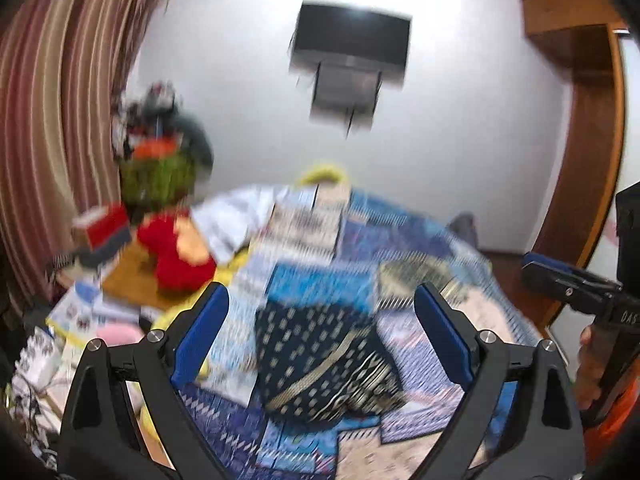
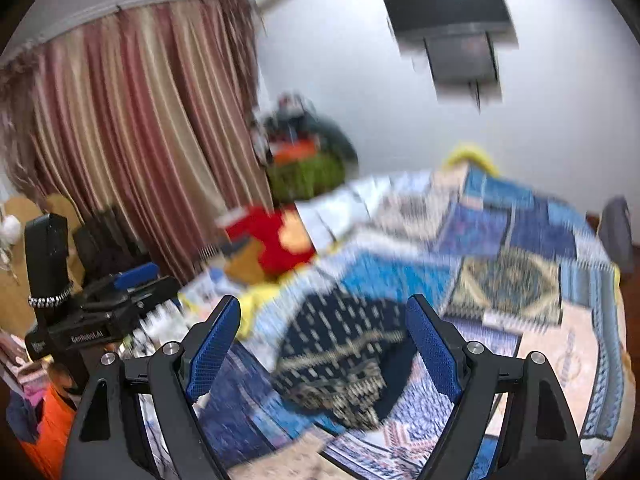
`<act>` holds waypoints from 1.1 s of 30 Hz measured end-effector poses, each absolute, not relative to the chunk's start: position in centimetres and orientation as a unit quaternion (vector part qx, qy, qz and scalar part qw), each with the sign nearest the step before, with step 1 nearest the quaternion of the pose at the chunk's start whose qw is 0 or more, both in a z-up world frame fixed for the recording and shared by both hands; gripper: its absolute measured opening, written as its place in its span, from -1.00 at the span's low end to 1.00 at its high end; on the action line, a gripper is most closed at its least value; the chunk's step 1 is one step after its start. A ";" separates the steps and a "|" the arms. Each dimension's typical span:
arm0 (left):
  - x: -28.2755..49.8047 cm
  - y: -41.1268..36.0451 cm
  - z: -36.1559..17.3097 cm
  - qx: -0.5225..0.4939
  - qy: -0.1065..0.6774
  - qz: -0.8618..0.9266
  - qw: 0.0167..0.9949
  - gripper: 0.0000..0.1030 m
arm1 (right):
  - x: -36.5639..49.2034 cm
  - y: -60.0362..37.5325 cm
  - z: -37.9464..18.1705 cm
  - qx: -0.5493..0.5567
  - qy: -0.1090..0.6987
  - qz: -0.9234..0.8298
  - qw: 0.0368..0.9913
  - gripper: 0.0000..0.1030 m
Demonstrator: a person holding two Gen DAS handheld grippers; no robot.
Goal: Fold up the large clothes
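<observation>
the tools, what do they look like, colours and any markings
Both tools are alike: the left tool and right tool have matte black angular frames with triangular cutouts, round silver bolt heads at the joints, and blue textured pads lining the inner fingers. Seen side-on from the right wrist view, the left tool's black body carries white lettering, too blurred to read fully. An orange sleeve shows below it.

Dark navy garment [image 1: 320, 360] [image 2: 344, 356] with pale dashes and gold trim, crumpled on the patchwork bedspread [image 1: 420, 232] [image 2: 520, 232]
</observation>
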State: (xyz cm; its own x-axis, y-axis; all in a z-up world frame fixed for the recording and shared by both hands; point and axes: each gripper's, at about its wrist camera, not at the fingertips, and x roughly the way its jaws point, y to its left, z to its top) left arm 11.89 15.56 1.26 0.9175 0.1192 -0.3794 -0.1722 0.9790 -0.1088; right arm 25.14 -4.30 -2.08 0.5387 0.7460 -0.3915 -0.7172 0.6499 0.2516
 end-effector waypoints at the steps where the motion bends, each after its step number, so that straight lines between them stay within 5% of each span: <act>1: 11.2 14.8 2.1 -0.065 0.173 0.072 0.980 0.84 | 23.7 -4.8 -1.0 0.035 0.214 0.421 0.881 0.62; 9: 5.7 9.5 4.7 0.003 0.076 0.111 0.991 0.84 | 15.4 -7.3 2.5 0.026 0.102 0.370 0.923 0.62; 12: 4.3 8.5 4.1 0.019 0.059 0.130 0.990 0.85 | 13.6 -7.3 2.2 0.006 0.100 0.353 0.930 0.62; 16: 3.7 8.2 3.2 0.005 0.064 0.122 0.990 0.97 | 11.9 -7.8 1.6 -0.005 0.099 0.323 0.941 1.00; 33: 4.3 7.6 1.7 -0.011 0.096 0.106 0.990 0.98 | 11.8 -8.3 0.1 -0.014 0.133 0.289 0.948 1.00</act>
State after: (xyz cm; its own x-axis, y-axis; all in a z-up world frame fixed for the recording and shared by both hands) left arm 4.30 7.59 1.69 0.9590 0.2080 -0.1924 -0.2121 0.9772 -0.0006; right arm 11.83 -8.34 0.12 0.7975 0.5443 -0.2603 -0.5517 0.8325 0.0508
